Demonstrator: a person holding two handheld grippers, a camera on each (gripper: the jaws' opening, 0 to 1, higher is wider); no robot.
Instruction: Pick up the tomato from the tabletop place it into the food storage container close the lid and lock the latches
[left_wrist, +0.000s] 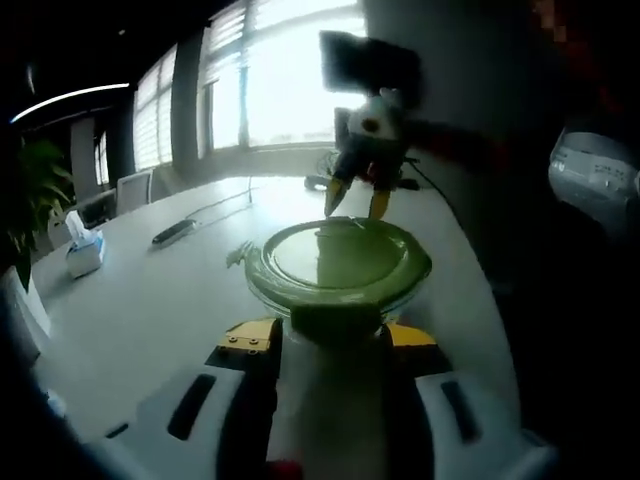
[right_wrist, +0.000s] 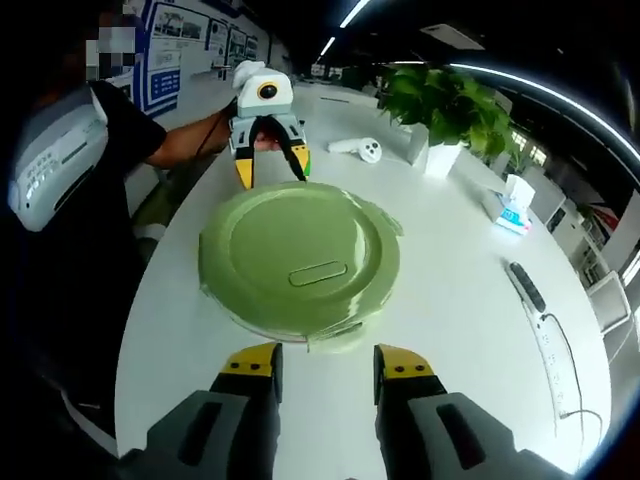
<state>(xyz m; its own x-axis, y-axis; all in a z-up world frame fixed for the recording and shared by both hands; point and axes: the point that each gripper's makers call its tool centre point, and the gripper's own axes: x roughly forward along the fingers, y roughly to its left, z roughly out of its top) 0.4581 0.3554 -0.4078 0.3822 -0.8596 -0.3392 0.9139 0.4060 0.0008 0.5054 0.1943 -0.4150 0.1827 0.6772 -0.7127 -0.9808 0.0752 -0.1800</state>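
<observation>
Latching step judged in hand: lidded container (right_wrist: 300, 262) sits just ahead of the open, empty right gripper (right_wrist: 325, 365), left gripper (right_wrist: 271, 162) spread opposite; latches to be pressed down next

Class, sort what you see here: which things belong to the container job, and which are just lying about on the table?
Part of the job:
green lid on the food container
left tool
right tool

Just lying about:
tissue box
potted plant
remote control
white controller
</observation>
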